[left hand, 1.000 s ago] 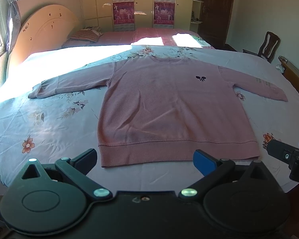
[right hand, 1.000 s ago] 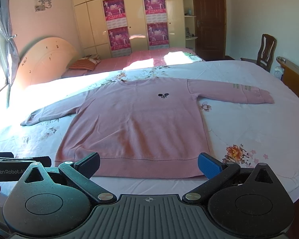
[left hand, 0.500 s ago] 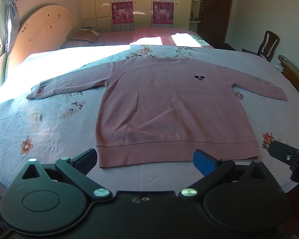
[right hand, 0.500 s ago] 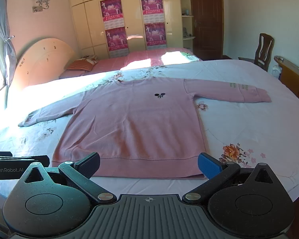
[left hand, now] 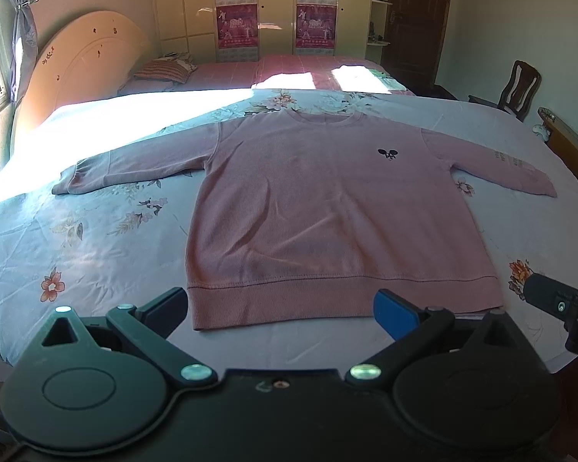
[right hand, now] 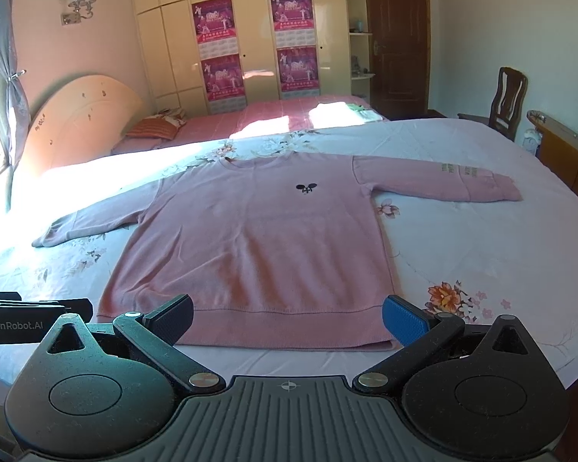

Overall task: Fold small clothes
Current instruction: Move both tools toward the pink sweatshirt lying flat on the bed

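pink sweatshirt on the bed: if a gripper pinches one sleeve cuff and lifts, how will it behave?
Probably floppy: the sweatshirt lies flat on the bedsheet, so a lifted cuff would likely trail the sleeve and sag. It looks like thick knit with a ribbed hem, so likely grippy, not slippery. Pushing would probably bunch it.

"GenRobot.AI" stands in white letters on the black body of the left gripper (right hand: 15,325), seen at the left edge of the right wrist view. The pink posters (left hand: 236,25) on the wardrobe doors carry what looks like "2010" in the left wrist view, with the rest of their print too small to read. Pale lettering on the sweater (right hand: 250,238) sleeve near the cuff, and the small dark emblem on its chest, cannot be read
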A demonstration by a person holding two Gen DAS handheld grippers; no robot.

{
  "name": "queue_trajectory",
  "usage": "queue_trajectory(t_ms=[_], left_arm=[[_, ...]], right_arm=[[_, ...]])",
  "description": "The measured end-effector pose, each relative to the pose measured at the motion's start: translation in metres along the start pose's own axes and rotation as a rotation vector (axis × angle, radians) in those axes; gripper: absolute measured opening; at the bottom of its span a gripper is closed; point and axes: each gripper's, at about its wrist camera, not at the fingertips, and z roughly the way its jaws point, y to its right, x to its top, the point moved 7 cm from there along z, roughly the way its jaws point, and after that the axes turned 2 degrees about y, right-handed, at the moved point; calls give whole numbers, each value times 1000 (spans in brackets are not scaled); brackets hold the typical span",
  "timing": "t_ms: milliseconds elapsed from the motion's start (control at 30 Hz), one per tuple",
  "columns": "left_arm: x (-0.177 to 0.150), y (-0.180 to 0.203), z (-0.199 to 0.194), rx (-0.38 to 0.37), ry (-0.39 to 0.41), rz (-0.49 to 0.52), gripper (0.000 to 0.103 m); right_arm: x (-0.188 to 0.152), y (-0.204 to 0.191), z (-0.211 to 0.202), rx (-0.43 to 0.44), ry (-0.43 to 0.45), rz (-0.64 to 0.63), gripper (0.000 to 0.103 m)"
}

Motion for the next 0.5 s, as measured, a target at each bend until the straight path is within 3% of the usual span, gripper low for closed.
queue_trajectory(t_ms=[500], left_arm=[[6, -1, 7, -3, -2, -5, 102]], right_arm=[[1, 1, 8, -7, 5, -13, 103]])
